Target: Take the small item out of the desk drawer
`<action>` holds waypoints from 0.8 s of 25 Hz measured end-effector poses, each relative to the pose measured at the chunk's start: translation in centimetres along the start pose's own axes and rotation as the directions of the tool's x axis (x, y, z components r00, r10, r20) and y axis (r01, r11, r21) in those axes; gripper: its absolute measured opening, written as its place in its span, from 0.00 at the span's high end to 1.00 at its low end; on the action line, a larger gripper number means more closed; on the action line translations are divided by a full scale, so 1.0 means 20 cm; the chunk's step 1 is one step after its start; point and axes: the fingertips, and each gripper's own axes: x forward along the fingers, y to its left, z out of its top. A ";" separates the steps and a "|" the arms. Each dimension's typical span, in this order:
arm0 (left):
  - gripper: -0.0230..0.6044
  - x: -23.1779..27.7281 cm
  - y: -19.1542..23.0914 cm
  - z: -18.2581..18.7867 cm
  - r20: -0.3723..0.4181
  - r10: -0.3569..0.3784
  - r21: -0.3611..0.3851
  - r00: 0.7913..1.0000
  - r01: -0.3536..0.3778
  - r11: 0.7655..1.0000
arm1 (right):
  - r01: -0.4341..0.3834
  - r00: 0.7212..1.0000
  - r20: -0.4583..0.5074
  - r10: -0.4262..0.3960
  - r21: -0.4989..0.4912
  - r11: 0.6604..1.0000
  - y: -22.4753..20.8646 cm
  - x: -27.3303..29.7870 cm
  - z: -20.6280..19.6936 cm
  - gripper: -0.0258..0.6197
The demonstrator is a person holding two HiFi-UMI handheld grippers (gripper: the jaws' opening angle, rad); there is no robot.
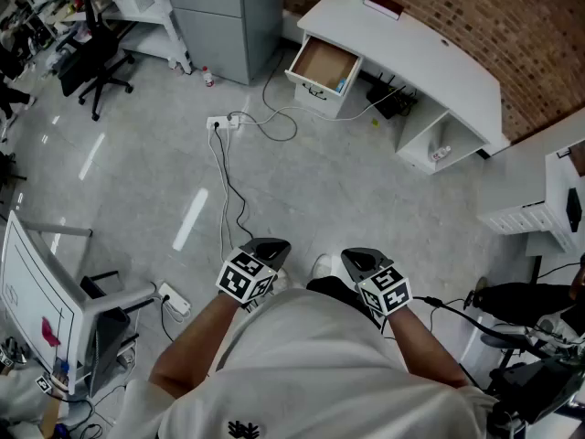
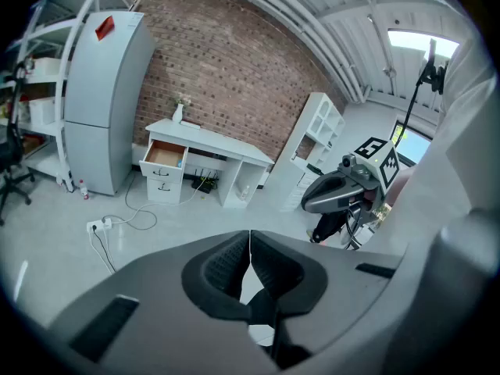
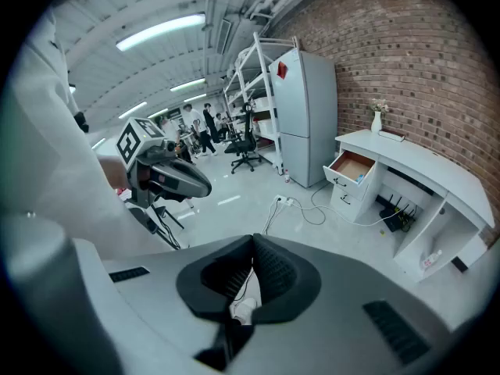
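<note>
A white curved desk (image 1: pixel 411 39) stands against the brick wall, far across the floor from me. Its top drawer (image 1: pixel 322 65) is pulled open, and a small blue item (image 1: pixel 341 85) lies at the drawer's right edge. The open drawer (image 2: pixel 165 155) also shows in the left gripper view, and as the same drawer (image 3: pixel 351 166) in the right gripper view. My left gripper (image 1: pixel 267 249) and right gripper (image 1: pixel 358 262) are held close to my body, side by side. Both are shut with nothing between their jaws, the left gripper (image 2: pixel 250 260) and the right gripper (image 3: pixel 251 276) alike.
A power strip (image 1: pixel 222 123) with loose cables (image 1: pixel 228 190) lies on the floor between me and the desk. A grey cabinet (image 1: pixel 224 16) stands left of the desk, an office chair (image 1: pixel 91 62) further left. White shelving (image 1: pixel 539 213) is at the right.
</note>
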 end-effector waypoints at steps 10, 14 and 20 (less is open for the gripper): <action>0.92 0.02 0.07 0.00 -0.018 0.025 -0.010 1.000 -0.025 1.000 | -0.006 1.000 0.013 0.006 0.043 0.999 -0.09 0.01 0.04 0.91; 0.92 0.11 0.11 0.06 -0.030 0.025 -0.011 0.999 -0.026 1.000 | -0.025 1.000 0.007 0.025 0.039 0.999 -0.20 0.02 0.06 0.91; 0.92 0.33 0.21 0.35 -0.038 0.061 -0.003 0.997 -0.061 0.998 | -0.039 0.999 0.029 0.038 0.034 0.999 -0.54 0.07 0.20 0.91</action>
